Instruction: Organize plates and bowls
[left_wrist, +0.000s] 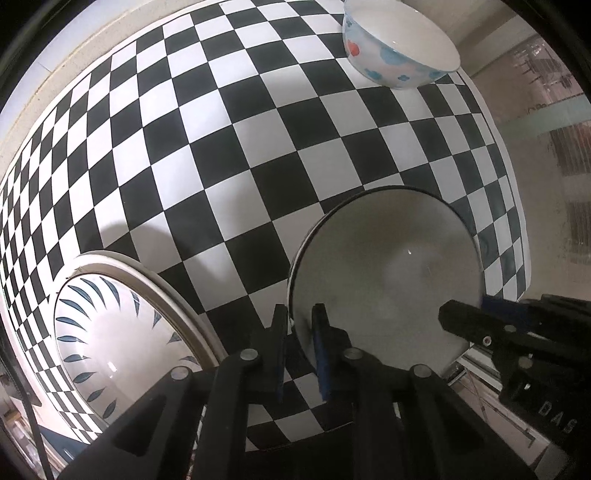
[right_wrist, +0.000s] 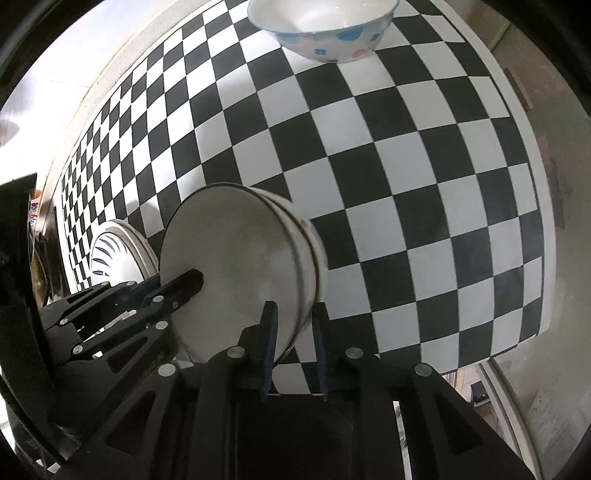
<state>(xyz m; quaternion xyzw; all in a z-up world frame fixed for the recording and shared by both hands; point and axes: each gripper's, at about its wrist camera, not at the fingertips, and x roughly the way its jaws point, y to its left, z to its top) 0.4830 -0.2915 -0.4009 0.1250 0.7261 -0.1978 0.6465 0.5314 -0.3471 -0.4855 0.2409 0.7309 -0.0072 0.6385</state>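
Checkered surface (left_wrist: 229, 155) fills both views. On it at my left, a plate (left_wrist: 122, 325) with blue leaf marks, nothing on it. Far side: a flowered bowl (left_wrist: 400, 44), upright, empty.

I have the plain white bowl (right_wrist: 236, 266) tilted and lifted near the front edge. Left gripper (left_wrist: 301, 325) fingers closed on its rim; right gripper (right_wrist: 293, 325) fingers pinch the opposite rim, one inside, one outside. Bowl empty.

Glazed ceramic: stiff, likely slick, breakable (rim grip the only purchase). I judge it moderately heavy.
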